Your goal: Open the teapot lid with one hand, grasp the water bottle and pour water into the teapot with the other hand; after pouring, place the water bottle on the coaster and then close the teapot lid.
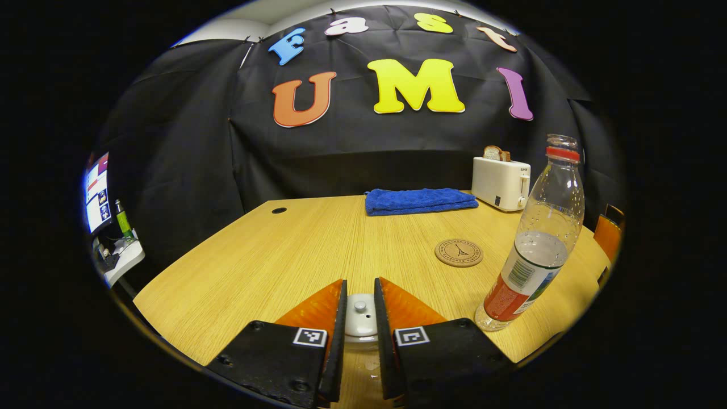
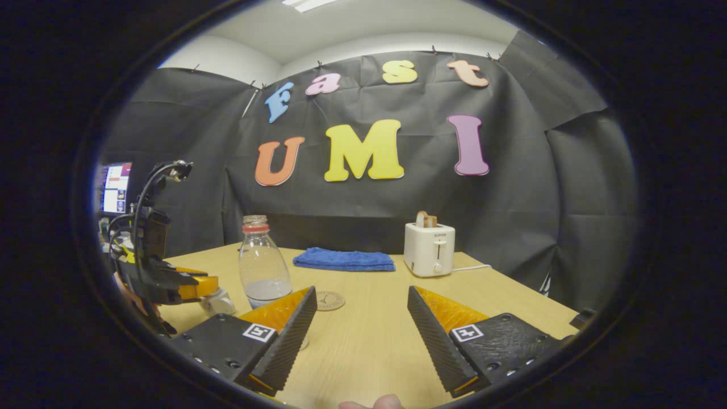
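A: At bottom centre of the left gripper view, my left gripper [image 1: 360, 318] brackets the lid [image 1: 360, 316]; its knob sits between the jaws. Do they press?

B: I cannot tell; thin gaps seem to show on each side. Close squarely on the knob, then lift straight up.

A: Right gripper [image 2: 361, 318]?

B: Jaws wide apart, holding nothing. The bottle [image 1: 534, 244] stands at right in the left gripper view, uncapped, just beside the coaster [image 1: 459, 253].

A: The teapot [image 2: 217, 301]?

B: Its body is cut off below the fingers; at lower left of the right gripper view it is small and part-covered.
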`<control>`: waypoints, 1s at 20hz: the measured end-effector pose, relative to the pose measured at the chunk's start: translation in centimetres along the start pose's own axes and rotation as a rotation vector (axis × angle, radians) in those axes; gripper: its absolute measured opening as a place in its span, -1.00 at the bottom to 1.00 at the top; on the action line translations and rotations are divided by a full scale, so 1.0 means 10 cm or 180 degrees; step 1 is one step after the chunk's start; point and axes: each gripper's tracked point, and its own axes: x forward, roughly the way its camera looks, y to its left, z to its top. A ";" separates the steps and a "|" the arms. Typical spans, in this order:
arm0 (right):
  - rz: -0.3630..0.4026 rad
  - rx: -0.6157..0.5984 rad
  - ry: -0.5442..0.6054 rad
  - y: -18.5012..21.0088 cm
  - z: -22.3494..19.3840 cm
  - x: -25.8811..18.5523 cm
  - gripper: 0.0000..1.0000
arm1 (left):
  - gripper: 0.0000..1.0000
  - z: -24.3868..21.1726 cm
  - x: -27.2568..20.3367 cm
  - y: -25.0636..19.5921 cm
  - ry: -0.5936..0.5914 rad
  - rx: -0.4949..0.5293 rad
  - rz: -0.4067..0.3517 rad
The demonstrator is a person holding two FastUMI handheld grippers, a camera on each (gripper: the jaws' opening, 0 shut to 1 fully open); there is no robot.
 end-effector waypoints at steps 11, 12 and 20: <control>0.0541 0.0142 0.0002 0.46 -0.08 -0.05 0.92 | -0.94 0.30 -0.13 -0.01 -0.0288 -0.0166 -0.0252; 0.0627 0.0145 0.0044 0.56 -0.13 -0.05 0.93 | -0.94 0.35 -0.17 -0.01 -0.0335 -0.0161 -0.0275; 0.0829 0.0026 0.0451 1.05 -0.47 0.21 0.91 | -0.95 0.51 -0.49 0.28 -0.0585 -0.0239 -0.0271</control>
